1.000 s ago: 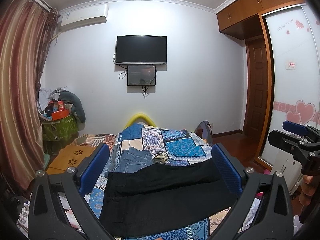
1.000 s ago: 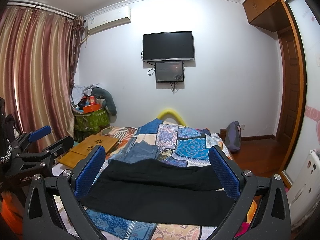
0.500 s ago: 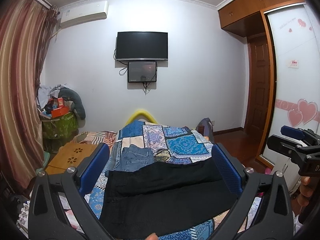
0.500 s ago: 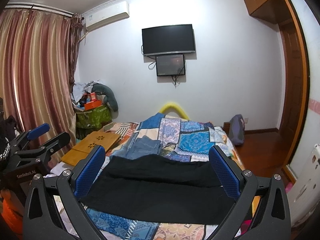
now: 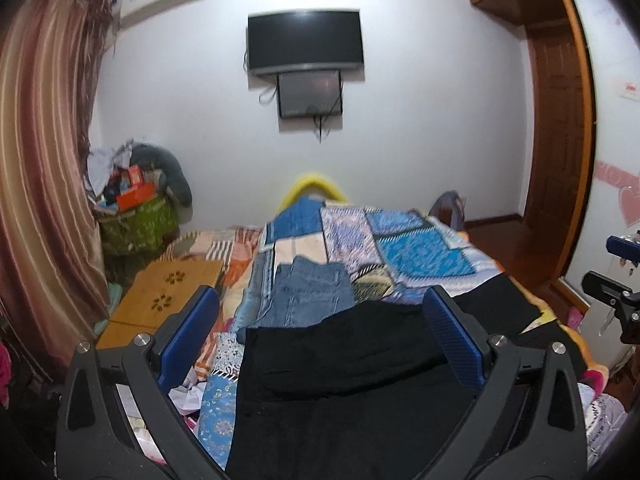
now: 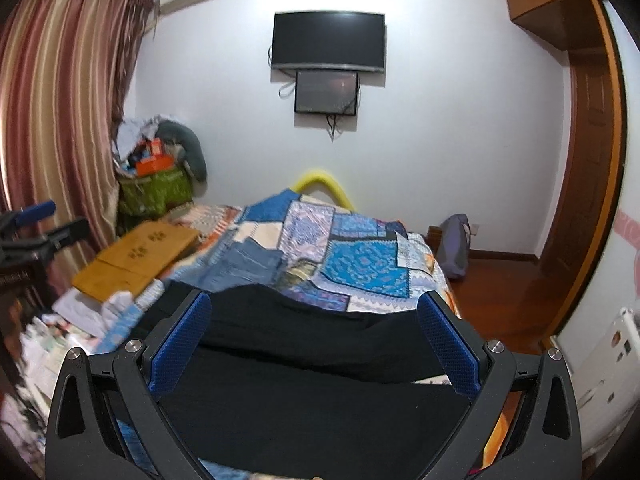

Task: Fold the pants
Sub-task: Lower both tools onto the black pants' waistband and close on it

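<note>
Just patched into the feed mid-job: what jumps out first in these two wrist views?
The black pants dominate, spread across the near end of the patchwork quilt, with both open grippers, left and right, framing them. Folded jeans lie just beyond, and a dark TV hangs on the far wall.

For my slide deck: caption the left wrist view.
Open left gripper poised above black pants spread on a patchwork quilt, jeans behind.

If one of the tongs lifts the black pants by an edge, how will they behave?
The black pants lie flat with soft creases, so they would probably droop limply. One layer may peel off alone, since they look folded over. They would likely drag across the patchwork quilt, not slide.
</note>
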A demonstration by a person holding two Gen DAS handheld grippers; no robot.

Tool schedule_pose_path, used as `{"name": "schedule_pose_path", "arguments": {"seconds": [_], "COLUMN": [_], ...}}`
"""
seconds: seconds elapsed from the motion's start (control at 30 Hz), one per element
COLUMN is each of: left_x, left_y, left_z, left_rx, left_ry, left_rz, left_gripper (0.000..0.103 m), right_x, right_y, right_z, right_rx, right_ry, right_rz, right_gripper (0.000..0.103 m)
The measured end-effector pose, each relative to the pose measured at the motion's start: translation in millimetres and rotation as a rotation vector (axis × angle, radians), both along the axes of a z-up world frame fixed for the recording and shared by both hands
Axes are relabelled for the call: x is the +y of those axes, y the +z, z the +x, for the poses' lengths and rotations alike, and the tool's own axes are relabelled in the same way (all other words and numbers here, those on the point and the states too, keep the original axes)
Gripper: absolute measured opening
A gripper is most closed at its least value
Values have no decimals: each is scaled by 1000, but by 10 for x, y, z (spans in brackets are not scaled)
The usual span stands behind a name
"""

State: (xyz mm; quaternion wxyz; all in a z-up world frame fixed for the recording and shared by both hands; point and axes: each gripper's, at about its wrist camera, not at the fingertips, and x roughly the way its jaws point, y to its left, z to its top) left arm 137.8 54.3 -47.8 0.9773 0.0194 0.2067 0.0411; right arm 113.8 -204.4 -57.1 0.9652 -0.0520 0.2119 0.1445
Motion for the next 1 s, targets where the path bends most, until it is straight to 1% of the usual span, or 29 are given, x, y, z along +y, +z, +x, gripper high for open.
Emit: {"name": "schedule_pose_path", "arguments": {"seconds": [0.07, 0.17, 0.23, 0.33, 0.43, 0.47, 0.53, 0.6, 0.67, 0.73, 0.77, 0.8, 0.9, 0.93, 1.0], "left_x": [147, 383, 523, 706, 876, 921, 1016, 1130, 1214, 1293, 1341, 1380, 1475, 1502, 1551], "left_y": [-127, -330, -465, -698, -967, -1058, -1247, -1437, -1657, -1868, -1997, -2085, -2288, -2349, -2456], "left_z": [256, 630, 844, 1153, 1459, 1545, 1745, 1913, 2068, 2215, 2305, 2356, 2468, 2509, 2605], "left_rx": [31, 75, 97, 144, 216, 236, 283, 332, 394, 463, 510, 538, 594, 610, 637], "left_ry": [16, 51, 71, 89, 103, 108, 113, 109, 120, 121, 118, 114, 121, 125, 109], "left_rz": [-23, -63, -65, -57, -45, -45, -46, -52, -49, -56, -63, -71, -79, -81, -105], "left_gripper": [103, 103, 103, 103, 103, 103, 103, 103, 99, 82, 79, 73, 68, 64, 63], "right_x": [-17, -71, -75, -46, -12, 1, 33, 44, 73, 126, 156, 177, 263, 285, 368], "right_y": [-98, -232, -319, -462, -620, -684, -807, -914, -1046, -1154, -1217, -1273, -1415, -1448, -1505], "right_z": [174, 440, 607, 861, 1109, 1200, 1346, 1493, 1669, 1814, 1893, 1969, 2166, 2230, 2344], "right_rx": [25, 40, 55, 85, 128, 158, 207, 245, 290, 320, 341, 360, 399, 408, 429], "right_ry": [3, 31, 43, 62, 104, 129, 163, 185, 209, 230, 247, 265, 313, 328, 364], "right_rz": [-9, 20, 27, -2, -19, -21, -23, -31, -45, -63, -74, -84, -112, -118, -130], "right_gripper": [103, 103, 103, 102, 102, 102, 100, 93, 88, 83, 79, 75, 70, 69, 67]}}
